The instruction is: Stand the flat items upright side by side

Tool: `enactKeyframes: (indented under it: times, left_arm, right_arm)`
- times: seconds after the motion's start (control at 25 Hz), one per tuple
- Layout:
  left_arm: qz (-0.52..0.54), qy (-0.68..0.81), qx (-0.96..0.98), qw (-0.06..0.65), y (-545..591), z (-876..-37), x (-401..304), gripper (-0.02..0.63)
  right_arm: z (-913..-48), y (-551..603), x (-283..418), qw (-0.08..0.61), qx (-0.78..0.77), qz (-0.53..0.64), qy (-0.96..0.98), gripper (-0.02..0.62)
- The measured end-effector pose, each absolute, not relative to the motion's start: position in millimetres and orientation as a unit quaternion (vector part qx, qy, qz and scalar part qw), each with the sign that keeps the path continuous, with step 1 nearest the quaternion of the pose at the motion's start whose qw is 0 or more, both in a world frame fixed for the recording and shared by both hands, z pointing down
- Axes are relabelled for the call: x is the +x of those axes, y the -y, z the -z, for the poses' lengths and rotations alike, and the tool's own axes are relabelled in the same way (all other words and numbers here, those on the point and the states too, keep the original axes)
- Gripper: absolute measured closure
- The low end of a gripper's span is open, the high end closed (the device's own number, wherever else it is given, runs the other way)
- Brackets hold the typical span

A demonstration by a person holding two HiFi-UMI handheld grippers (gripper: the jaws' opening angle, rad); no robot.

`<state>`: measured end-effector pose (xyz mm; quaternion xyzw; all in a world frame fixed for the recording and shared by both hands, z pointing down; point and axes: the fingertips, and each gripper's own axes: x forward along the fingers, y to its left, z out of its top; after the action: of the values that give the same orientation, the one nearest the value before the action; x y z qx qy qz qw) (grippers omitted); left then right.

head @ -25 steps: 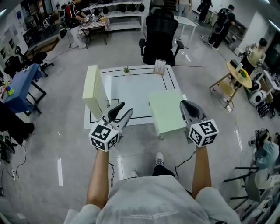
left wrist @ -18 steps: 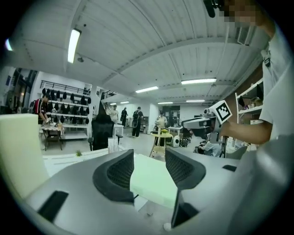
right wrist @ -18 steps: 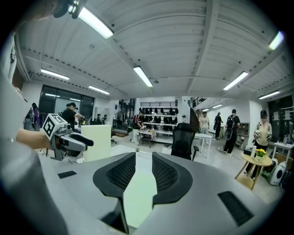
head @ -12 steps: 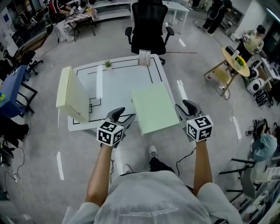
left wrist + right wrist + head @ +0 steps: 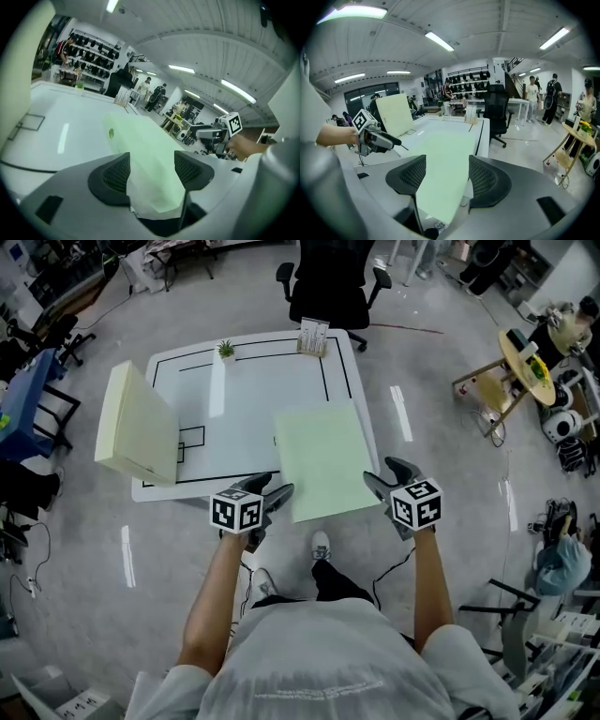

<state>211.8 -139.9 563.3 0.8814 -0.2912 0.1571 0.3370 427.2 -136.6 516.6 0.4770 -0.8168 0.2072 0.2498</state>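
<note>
A pale green board (image 5: 322, 460) lies flat on the front right of the white table (image 5: 244, 399), its near edge overhanging. My left gripper (image 5: 274, 491) is at its near left corner and my right gripper (image 5: 384, 474) at its near right corner. Both have just been opening their jaws. In the left gripper view the green board (image 5: 150, 154) runs between the spread pads of the left gripper (image 5: 152, 164). In the right gripper view the board (image 5: 443, 168) does the same in the right gripper (image 5: 443, 171), with gaps at the pads. A cream board (image 5: 136, 427) stands upright at the table's left edge.
A small plant (image 5: 225, 348) and a card stand (image 5: 314, 336) sit at the table's far edge. A black office chair (image 5: 333, 282) stands behind it. A blue table (image 5: 23, 399) is on the left and a round wooden table (image 5: 525, 357) on the right.
Both grippers came down with the green board, which went from raised and tilted to flat on the table. Both pairs of jaws have spread apart. The cream board stays standing.
</note>
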Motion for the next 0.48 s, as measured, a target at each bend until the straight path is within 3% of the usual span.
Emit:
enactKeyframes:
  times: [0.28, 0.48]
  left_arm:
    - [-0.128, 0.256, 0.847, 0.449, 122, -609, 221, 0.267]
    - [-0.130, 0.225, 0.832, 0.491, 108, -629, 229, 0.253]
  right_arm:
    - [-571, 145, 427, 0.294, 0.413, -0.244, 0.827, 0.255]
    - [-595, 150, 422, 0.302, 0.382, -0.268, 0.831, 0.233]
